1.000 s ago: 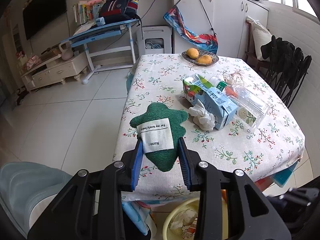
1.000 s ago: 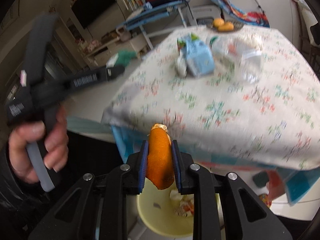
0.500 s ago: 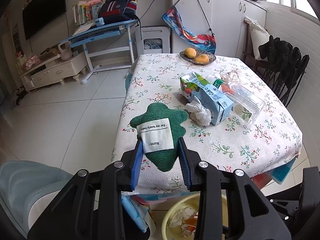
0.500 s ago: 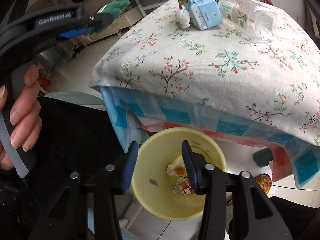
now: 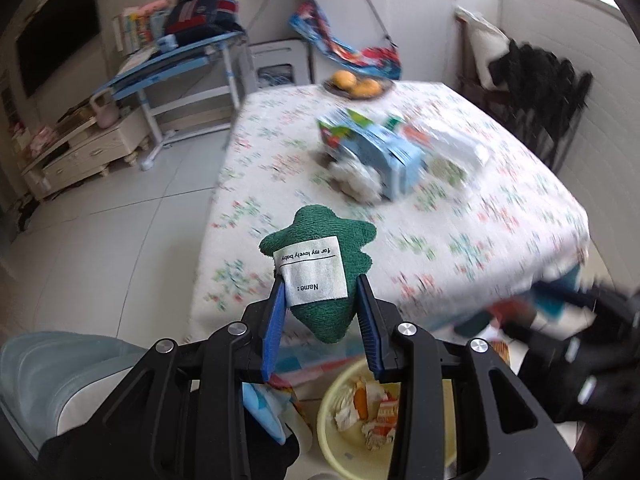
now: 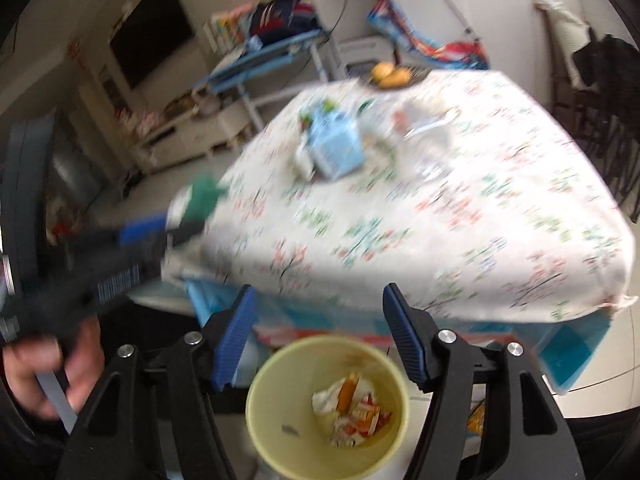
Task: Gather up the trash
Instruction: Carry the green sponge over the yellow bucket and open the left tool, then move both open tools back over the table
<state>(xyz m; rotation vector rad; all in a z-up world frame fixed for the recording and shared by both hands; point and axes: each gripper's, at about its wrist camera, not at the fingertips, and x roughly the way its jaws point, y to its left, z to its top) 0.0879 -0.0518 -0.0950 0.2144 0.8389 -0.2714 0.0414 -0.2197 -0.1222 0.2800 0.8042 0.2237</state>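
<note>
My left gripper (image 5: pixel 322 302) is shut on a green cloth with a white name label (image 5: pixel 320 264), held over the near edge of the flowered table (image 5: pixel 460 248). The same cloth (image 6: pixel 202 198) shows at the left of the right wrist view. My right gripper (image 6: pixel 320 320) has nothing between its fingers and its jaws are opening, above a yellow bin (image 6: pixel 276 364) on the floor. An orange peel (image 6: pixel 346 396) lies in the bin among wrappers. On the table sit a blue carton (image 5: pixel 384 152), a crumpled tissue (image 5: pixel 356 178) and a clear plastic bottle (image 5: pixel 452 148).
A plate of oranges (image 5: pixel 358 84) stands at the table's far edge. A grey-blue chair (image 5: pixel 52 376) is at the lower left. A chair with dark clothing (image 5: pixel 548 92) stands at the right. A blue desk (image 5: pixel 176 64) is beyond the table. A hand (image 6: pixel 48 372) grips the left gripper's handle.
My right gripper let go of the orange peel, which now lies in the yellow bin, and its jaws have spread wide. My left gripper kept its hold on the green cloth and shifted a little.
</note>
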